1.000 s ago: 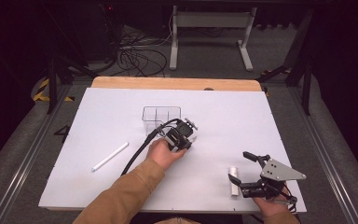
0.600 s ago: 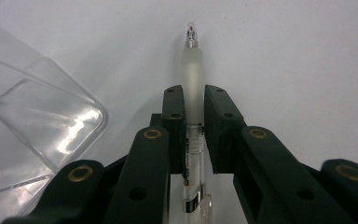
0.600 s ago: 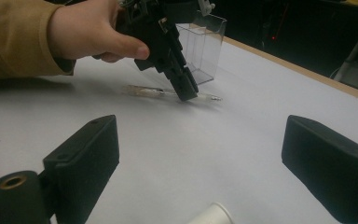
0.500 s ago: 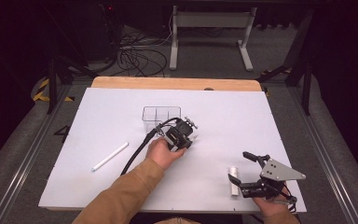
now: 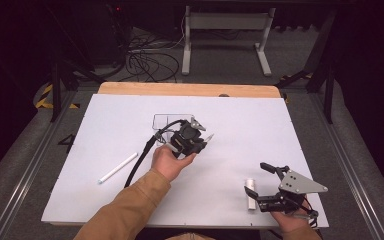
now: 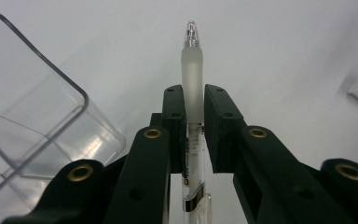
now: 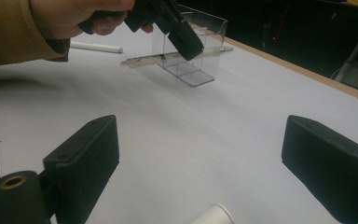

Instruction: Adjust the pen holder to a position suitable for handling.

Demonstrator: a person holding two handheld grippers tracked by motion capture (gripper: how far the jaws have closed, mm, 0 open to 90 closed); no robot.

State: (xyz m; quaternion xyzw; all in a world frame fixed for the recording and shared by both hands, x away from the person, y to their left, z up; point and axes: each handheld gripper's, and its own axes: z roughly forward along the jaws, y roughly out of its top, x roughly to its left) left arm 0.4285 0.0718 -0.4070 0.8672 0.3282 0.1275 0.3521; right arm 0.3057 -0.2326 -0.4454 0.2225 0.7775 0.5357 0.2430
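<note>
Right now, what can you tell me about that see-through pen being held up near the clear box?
The pen is a slim clear-plastic one with a frosted grip sleeve, a small transparent tip and a metal band low on the barrel. The left hand-held gripper pinches it between its black jaws, just behind the grip. It lies roughly level, lifted off the white table, beside the clear box, not touching it.

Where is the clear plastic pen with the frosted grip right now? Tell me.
In the high view, the clear frosted-grip pen sits clamped in the left gripper at mid-table, right beside the clear plastic box.
</note>
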